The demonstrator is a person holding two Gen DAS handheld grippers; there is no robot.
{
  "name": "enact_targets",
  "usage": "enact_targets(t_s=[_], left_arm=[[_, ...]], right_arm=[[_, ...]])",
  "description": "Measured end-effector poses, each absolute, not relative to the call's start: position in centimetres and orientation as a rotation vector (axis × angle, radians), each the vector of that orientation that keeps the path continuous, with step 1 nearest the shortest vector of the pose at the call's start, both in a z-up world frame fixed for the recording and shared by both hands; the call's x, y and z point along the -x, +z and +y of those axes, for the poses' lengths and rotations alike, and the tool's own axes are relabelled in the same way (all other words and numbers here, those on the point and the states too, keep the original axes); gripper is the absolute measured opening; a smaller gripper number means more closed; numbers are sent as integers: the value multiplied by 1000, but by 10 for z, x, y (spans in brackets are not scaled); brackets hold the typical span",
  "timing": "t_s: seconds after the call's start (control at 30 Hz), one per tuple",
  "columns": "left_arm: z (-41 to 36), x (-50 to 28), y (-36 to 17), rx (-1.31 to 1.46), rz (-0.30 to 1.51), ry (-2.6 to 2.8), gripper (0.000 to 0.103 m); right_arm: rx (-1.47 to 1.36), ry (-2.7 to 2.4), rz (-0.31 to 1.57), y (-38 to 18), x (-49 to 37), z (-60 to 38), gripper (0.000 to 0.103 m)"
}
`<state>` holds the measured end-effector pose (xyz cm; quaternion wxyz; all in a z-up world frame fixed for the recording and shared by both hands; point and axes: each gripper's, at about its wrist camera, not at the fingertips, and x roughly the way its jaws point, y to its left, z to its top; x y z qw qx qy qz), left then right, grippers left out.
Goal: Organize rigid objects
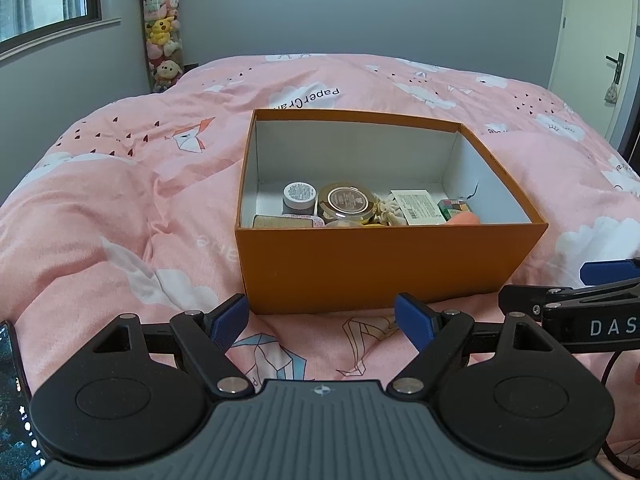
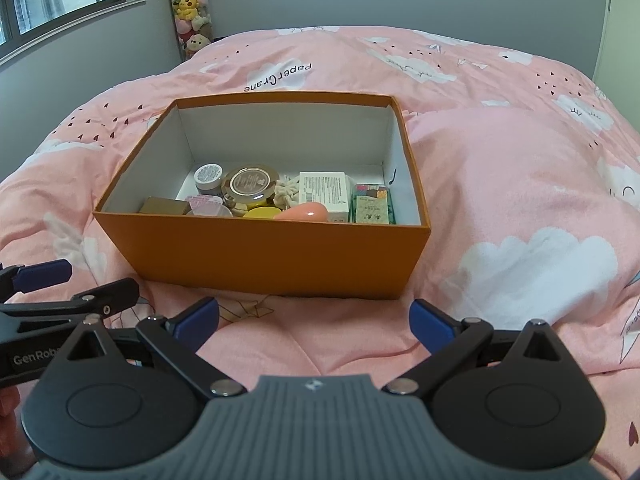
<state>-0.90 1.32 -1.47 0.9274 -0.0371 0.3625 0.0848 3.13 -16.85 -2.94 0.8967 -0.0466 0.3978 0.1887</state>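
Both tongs, left gripper (image 1: 320, 320) and right gripper (image 2: 314, 320), hang released and empty just short of the orange box (image 2: 264, 256); jars, cartons and trinkets already lie inside, so sorting looks nearly done.

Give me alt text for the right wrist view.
An open orange box sits on a pink quilt, holding jars, small cartons and a peach egg-shaped item. The right gripper, empty with fingers spread, hovers short of it.
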Motion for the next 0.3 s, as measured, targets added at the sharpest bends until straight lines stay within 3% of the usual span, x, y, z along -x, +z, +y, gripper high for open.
enact_targets(t_s=[0.3], left_arm=[[12,9,-13,72,742,171,97]], right_arm=[[96,393,830,-30,-32,-168,100]])
